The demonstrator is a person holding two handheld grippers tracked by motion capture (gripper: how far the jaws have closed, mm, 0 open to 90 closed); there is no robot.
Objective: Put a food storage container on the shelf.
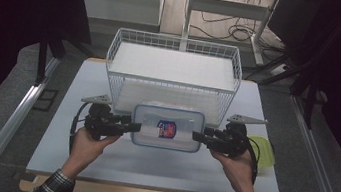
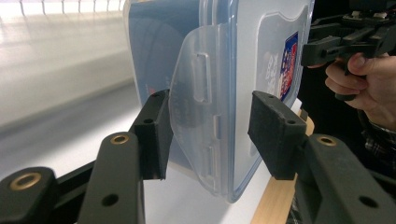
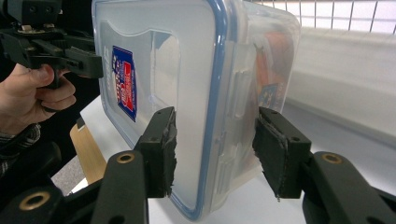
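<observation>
Dim high view, dark edges; gripper views bright, background blurred

Clear lidded container [image 1: 167, 128], level, w/ label

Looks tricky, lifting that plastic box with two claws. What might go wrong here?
1. The clear plastic lidded box with the blue seal is gripped only at its two short ends, by the left gripper and the right gripper; if one hand lags, it may tilt or slip.
2. The left pads press on a flexible latch flap, which could give.
3. The white wire basket stands right behind; the box might bump it.
</observation>
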